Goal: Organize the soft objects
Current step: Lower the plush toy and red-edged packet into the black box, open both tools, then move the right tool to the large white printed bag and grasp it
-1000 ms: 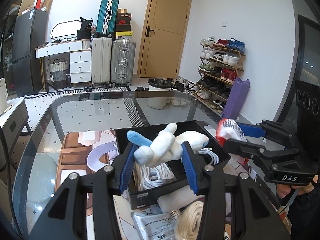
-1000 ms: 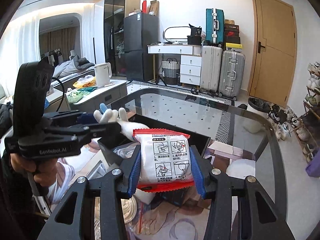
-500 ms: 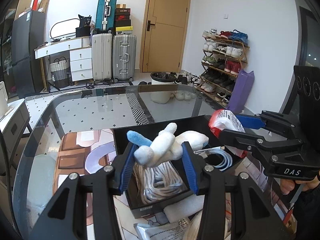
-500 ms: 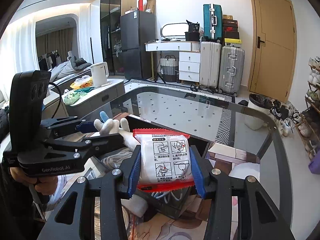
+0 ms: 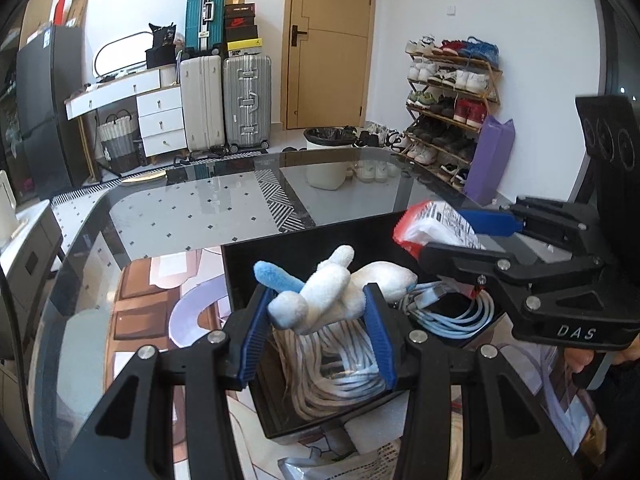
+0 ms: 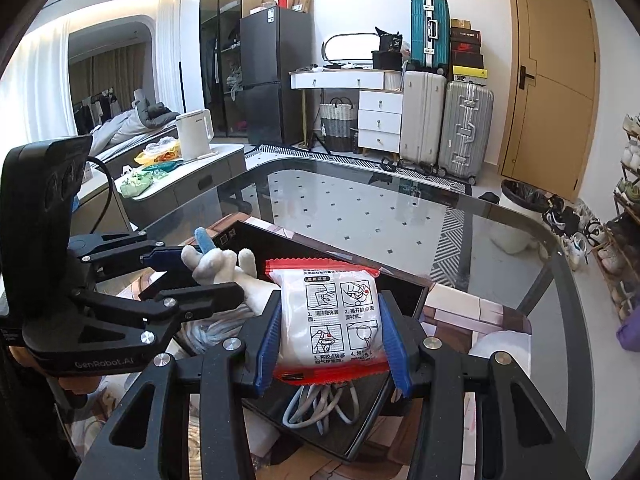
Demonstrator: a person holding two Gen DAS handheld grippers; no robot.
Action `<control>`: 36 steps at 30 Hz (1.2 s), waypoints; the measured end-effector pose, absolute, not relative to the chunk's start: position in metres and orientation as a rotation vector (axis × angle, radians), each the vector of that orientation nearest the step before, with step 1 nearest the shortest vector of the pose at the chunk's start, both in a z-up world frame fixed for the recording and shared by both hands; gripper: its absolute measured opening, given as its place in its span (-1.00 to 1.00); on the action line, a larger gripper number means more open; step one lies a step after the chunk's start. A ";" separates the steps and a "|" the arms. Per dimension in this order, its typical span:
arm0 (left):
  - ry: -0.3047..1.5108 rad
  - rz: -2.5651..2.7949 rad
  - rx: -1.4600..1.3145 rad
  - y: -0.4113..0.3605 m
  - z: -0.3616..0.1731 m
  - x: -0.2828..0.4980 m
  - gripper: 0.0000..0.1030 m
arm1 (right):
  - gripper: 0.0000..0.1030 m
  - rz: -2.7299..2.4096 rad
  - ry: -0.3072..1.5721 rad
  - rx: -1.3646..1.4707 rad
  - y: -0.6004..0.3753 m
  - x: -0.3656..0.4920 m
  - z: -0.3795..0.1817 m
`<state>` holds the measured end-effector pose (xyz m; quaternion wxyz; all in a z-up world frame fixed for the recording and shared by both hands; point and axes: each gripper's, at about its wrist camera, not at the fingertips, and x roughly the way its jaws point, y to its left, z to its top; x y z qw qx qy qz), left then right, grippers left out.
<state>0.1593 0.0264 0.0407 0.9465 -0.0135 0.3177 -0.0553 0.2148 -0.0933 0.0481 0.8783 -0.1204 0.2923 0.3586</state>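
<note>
My left gripper (image 5: 316,330) is shut on a white plush toy with a blue ear (image 5: 332,296), held just above a black open box (image 5: 256,264). Coiled white rope (image 5: 332,376) and a pale blue cable (image 5: 452,312) lie inside that box. My right gripper (image 6: 330,344) is shut on a white packet with red edges (image 6: 332,320), also over the box (image 6: 400,292). In the right wrist view the left gripper (image 6: 200,276) with the plush toy (image 6: 216,268) comes in from the left. The left wrist view has the right gripper (image 5: 456,236) and its packet (image 5: 436,224) at the right.
The box stands on a glass table (image 5: 180,216) over a patterned mat (image 5: 136,304). A foam piece (image 5: 372,428), a plastic bag (image 5: 340,468) and a rope coil lie in front of the box. A hand (image 6: 76,384) grips the left tool. Suitcases and a shoe rack stand beyond.
Both grippers have moved forward and a little down over the black box, each keeping its grip. More of the box's inside with rope and cable now shows beneath them.
</note>
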 end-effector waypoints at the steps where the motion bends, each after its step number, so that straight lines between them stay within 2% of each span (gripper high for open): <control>1: 0.649 -0.114 -0.024 0.026 0.041 0.160 -0.12 | -0.10 0.746 0.610 -0.254 -0.093 0.216 0.048; 15: 0.668 -0.126 -0.011 0.023 0.043 0.161 -0.11 | -0.08 0.752 0.627 -0.245 -0.084 0.224 0.041; 18: 0.671 -0.128 -0.012 0.024 0.043 0.161 -0.09 | 0.00 0.755 0.618 -0.247 -0.086 0.223 0.041; 20: 0.669 -0.127 -0.012 0.024 0.044 0.161 -0.07 | 0.24 0.748 0.598 -0.245 -0.090 0.220 0.044; 22: 0.666 -0.126 -0.014 0.025 0.045 0.160 -0.02 | 0.31 0.732 0.587 -0.241 -0.094 0.217 0.048; 24: 0.658 -0.126 -0.013 0.025 0.047 0.157 0.19 | 0.40 0.723 0.579 -0.236 -0.101 0.213 0.052; 26: 0.647 -0.124 -0.010 0.026 0.050 0.153 0.27 | 0.79 0.703 0.569 -0.227 -0.110 0.209 0.056; 28: 0.639 -0.122 -0.009 0.026 0.054 0.149 0.40 | 0.87 0.698 0.563 -0.207 -0.119 0.204 0.059; 29: 0.634 -0.116 -0.010 0.026 0.056 0.147 0.64 | 0.95 0.696 0.569 -0.197 -0.124 0.200 0.061; 30: 0.623 -0.110 -0.012 0.027 0.058 0.143 0.82 | 0.98 0.689 0.573 -0.193 -0.127 0.199 0.061; 33: 0.604 -0.100 -0.022 0.028 0.063 0.133 1.00 | 0.99 0.671 0.586 -0.185 -0.138 0.189 0.061; 36: 0.599 -0.095 -0.038 0.032 0.066 0.122 1.00 | 0.99 0.659 0.602 -0.176 -0.145 0.177 0.058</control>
